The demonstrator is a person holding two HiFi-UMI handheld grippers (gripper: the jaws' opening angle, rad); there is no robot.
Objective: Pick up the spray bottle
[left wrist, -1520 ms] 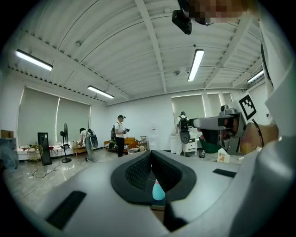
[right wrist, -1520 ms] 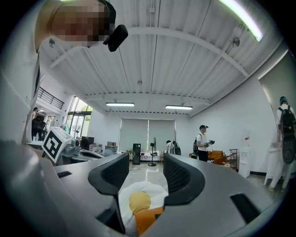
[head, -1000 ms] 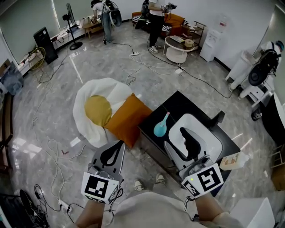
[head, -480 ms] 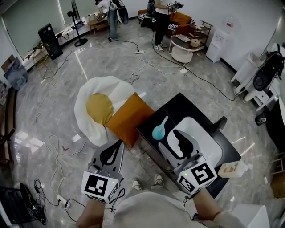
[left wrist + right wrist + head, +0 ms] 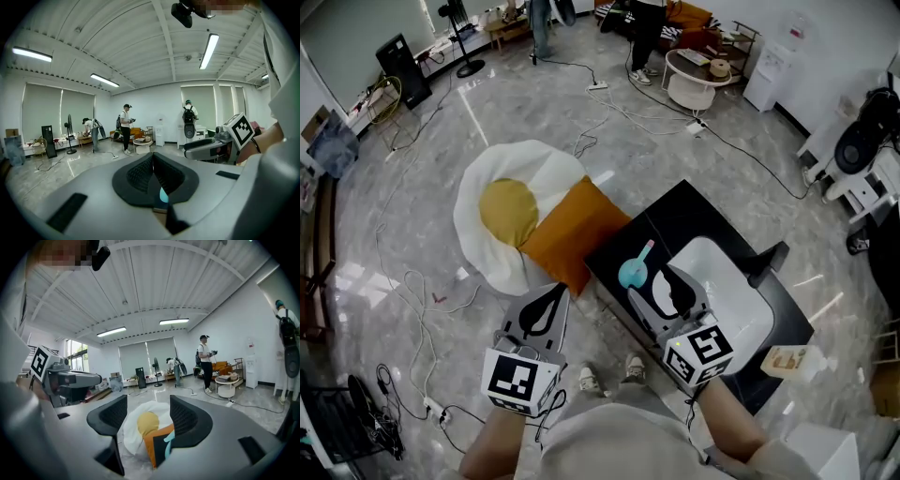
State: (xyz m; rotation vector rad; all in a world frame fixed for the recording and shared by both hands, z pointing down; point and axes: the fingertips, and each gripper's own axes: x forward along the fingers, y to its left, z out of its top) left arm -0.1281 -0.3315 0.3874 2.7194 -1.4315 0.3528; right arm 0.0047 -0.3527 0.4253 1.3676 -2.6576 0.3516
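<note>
Teal round-bodied spray bottle on the black worktop; in the head view its neck points upper right.
It sits just beyond the right tongs, whose empty jaws are opening; left tongs are closed together.

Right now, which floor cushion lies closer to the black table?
The orange square cushion: it sits right beside the black table, while the white egg-shaped cushion lies farther left.

Bright; ceil. strip lights; floor glare; fisheye warp, dark edges.
</note>
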